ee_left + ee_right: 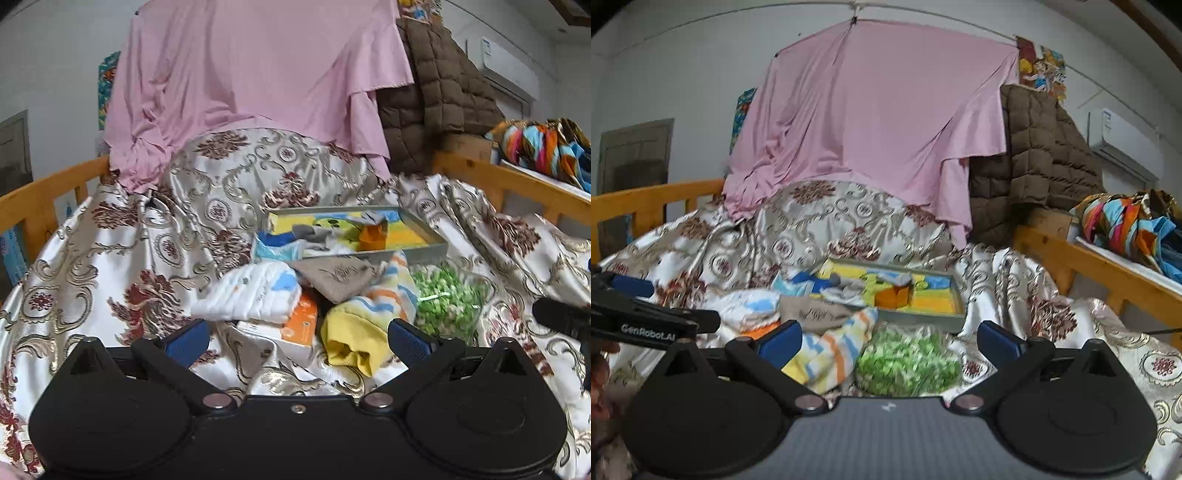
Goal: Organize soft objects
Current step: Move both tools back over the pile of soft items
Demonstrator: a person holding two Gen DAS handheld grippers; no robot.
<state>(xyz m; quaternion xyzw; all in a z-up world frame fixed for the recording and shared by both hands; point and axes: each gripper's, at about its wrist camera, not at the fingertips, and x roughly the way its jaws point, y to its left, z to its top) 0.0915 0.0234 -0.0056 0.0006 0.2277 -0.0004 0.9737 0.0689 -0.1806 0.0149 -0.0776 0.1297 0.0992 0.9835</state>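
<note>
Both grippers released above a heap of soft items on a patterned bedspread (110,258).

The left gripper (297,338) has its jaws spread wide and grasps nothing; a yellow cloth (351,339) lies between them toward the right finger, with a white folded garment (251,295) just ahead of the left finger. The right gripper (888,341) is likewise released and empty-handed; a striped towel (831,350) and a green speckled bundle (908,362) lie between its jaws, touching each other. Beyond both sets of jaws a grey tray (923,319) holds yellow fabric and an orange piece (892,295). A pink sheet (879,122) hangs well beyond.
</note>
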